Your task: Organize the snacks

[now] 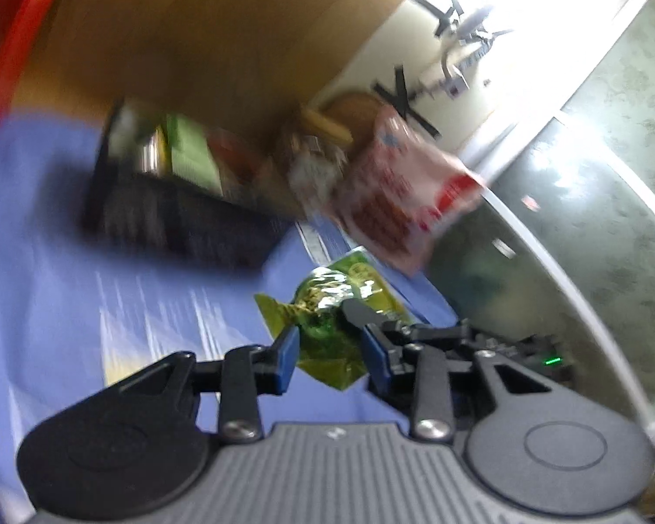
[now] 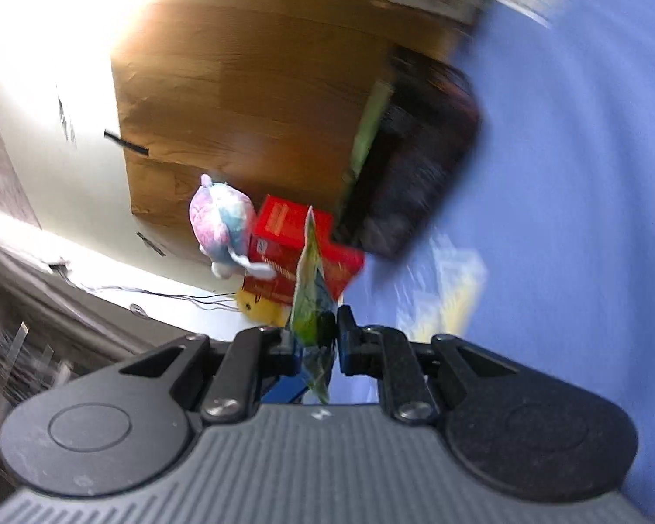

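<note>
In the left wrist view a green foil snack packet (image 1: 334,327) sits between the blue pads of my left gripper (image 1: 329,356), whose jaws stand apart around it; I cannot tell if they touch it. The right gripper's fingers (image 1: 371,316) hold the same packet from the right. In the right wrist view my right gripper (image 2: 314,343) is shut on the green packet (image 2: 312,301), seen edge-on. A black mesh basket (image 1: 174,218) on the blue cloth (image 1: 43,262) holds several snacks; it also shows in the right wrist view (image 2: 419,166).
A pink-and-white snack bag (image 1: 406,201) hangs in the air right of the basket. Red boxes (image 2: 301,244), a pastel plush toy (image 2: 222,222) and a yellow item (image 2: 260,305) lie beyond the cloth (image 2: 567,218). A wooden board (image 1: 218,30) stands behind.
</note>
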